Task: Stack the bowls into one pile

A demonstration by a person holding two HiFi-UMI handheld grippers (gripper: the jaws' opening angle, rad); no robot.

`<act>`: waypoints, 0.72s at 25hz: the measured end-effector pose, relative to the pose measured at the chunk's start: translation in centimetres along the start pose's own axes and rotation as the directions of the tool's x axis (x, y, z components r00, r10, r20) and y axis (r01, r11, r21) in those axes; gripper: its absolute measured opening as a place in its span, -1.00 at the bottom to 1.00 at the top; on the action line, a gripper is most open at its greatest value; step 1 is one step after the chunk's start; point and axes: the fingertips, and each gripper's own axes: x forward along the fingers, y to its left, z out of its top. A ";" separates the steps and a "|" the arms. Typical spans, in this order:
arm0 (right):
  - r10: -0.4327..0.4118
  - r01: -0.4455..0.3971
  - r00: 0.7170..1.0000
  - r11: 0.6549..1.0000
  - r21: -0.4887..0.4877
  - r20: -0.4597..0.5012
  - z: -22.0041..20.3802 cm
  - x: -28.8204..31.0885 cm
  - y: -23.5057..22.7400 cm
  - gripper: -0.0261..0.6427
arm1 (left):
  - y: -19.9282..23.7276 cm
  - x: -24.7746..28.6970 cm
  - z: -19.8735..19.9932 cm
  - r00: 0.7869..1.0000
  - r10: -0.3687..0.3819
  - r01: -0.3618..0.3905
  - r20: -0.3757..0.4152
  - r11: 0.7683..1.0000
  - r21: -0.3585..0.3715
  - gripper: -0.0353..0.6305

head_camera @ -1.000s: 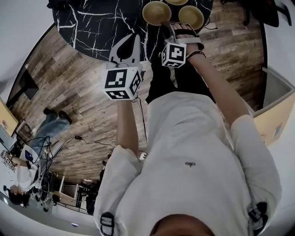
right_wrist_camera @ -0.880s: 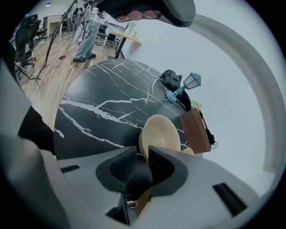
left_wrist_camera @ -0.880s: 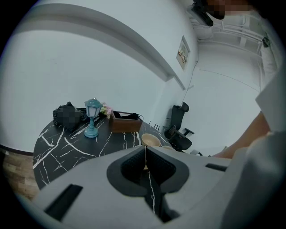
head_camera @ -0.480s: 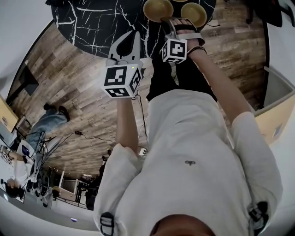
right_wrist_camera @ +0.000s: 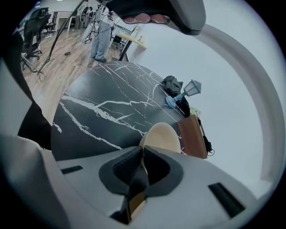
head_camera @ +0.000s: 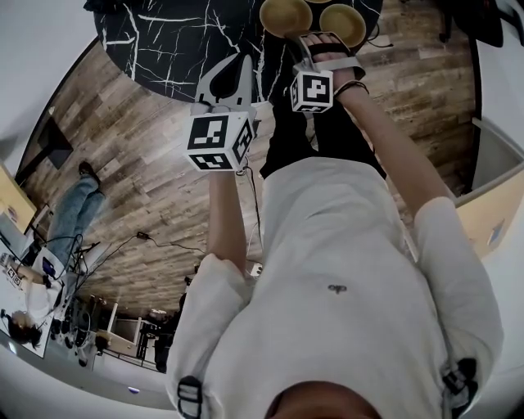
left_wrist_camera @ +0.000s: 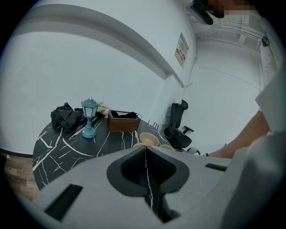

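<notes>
Tan bowls sit close together on the black marble table at the top of the head view. My right gripper reaches down to them. In the right gripper view its jaws are closing and pinch the near rim of a tan bowl, which stands up between the right gripper's pads. My left gripper hangs over the table's near edge, shut and empty. In the left gripper view the left gripper's jaws meet in a thin line, with the bowls beyond.
A blue lantern, a brown box and a black cloth bundle stand at the table's far side. An office chair is behind the table. A person stands on the wooden floor at left.
Both grippers keep their places. The bystander on the floor at left has shifted. The bowls sit slightly nearer the top edge of the head view.
</notes>
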 end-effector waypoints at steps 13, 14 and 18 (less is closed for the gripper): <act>-0.077 0.077 0.997 0.997 0.009 -0.003 -0.8 -2.0 -3.3 -0.86 | -2.1 0.4 2.0 1.000 -0.026 0.026 0.006 0.998 0.054 -0.87; -0.084 0.084 0.996 0.996 0.015 -0.002 -1.0 -2.2 -3.7 -0.86 | -2.3 0.5 2.3 1.000 -0.029 0.029 0.008 0.998 0.061 -0.87; -0.110 0.110 0.994 0.994 0.027 -0.003 -1.5 -2.8 -5.0 -0.86 | -3.2 0.8 3.3 0.999 -0.043 0.042 0.013 0.996 0.083 -0.87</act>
